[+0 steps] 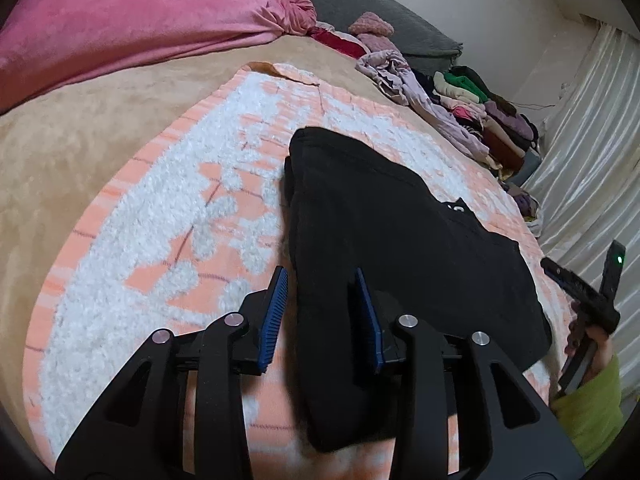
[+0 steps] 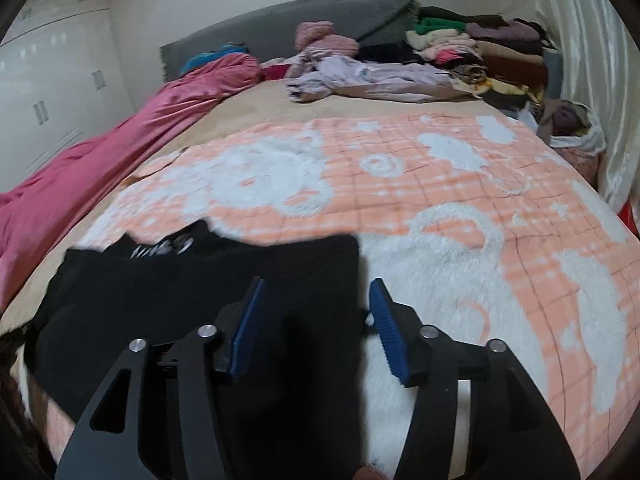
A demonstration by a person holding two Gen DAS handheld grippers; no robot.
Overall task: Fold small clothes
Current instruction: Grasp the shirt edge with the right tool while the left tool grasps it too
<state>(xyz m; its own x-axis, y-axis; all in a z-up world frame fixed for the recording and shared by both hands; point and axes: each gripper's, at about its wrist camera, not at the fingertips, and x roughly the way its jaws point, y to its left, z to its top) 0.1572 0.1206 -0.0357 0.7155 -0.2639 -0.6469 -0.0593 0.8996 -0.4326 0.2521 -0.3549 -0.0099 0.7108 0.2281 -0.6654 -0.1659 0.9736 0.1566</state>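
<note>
Dim, flat indoor light in both views, without hard shadows. Strong fisheye bending and dark vignetting at the corners. Slight motion blur on the fluffy peach-and-white checked blanket (image 2: 440, 184) in the right wrist view. Black folded garment (image 1: 400, 248) underexposed, nearly without detail. Mild sheen on pale satin curtain (image 1: 580, 160).

We log: black garment (image 1: 400, 232) | blanket (image 1: 168, 216) peach-orange check, white fluffy shapes | pink quilt (image 1: 120, 28) | tan bedsheet (image 1: 80, 140) | blue gripper pads (image 2: 384, 320)
</note>
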